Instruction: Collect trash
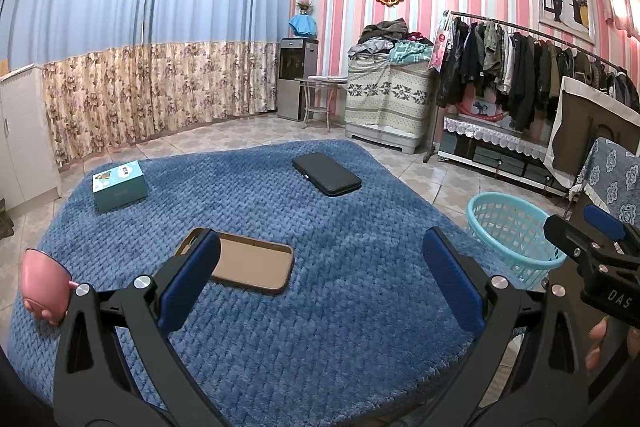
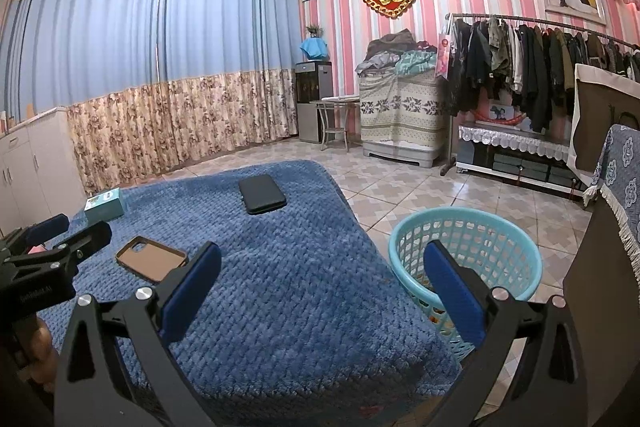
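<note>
A: Left claw and right claw?
B: Both gape wide, empty, over the blue blanket.
A: Trash?
B: Bits (unclear) lie inside the teal basket, on the floor, right.

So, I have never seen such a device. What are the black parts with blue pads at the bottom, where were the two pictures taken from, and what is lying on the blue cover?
They are two hand-held grippers, one per hand, each with a camera looking along its jaws. One picture comes from the left gripper, the other from the right gripper. Both jaws stand open and hold nothing. On the blue cover lie a phone case, a black case, a teal box and a pink object at the edge. A turquoise basket stands on the floor beside it.
</note>
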### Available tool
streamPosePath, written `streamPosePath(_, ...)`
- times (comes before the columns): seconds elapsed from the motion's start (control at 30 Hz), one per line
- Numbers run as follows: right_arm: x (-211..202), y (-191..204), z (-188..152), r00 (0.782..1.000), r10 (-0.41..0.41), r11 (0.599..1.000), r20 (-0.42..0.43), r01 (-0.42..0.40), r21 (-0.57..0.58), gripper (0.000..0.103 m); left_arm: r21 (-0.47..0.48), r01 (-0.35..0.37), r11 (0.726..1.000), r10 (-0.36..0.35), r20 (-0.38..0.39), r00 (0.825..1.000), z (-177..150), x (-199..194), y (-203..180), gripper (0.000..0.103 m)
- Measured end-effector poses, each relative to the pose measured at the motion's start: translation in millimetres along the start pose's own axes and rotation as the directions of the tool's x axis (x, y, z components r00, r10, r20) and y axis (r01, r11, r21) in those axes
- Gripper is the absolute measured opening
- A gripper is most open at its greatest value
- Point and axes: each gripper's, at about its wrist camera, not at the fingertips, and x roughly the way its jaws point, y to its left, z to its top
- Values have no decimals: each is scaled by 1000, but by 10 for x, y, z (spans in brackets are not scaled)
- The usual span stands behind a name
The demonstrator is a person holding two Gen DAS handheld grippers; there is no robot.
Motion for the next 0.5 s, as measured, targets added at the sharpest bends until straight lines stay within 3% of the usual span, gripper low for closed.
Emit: streamPosePath(0.5,-8,25,16,1000,0,1000,-2,0,-5,99,5,3,1000,-3,2,1000,18,-16,1,98)
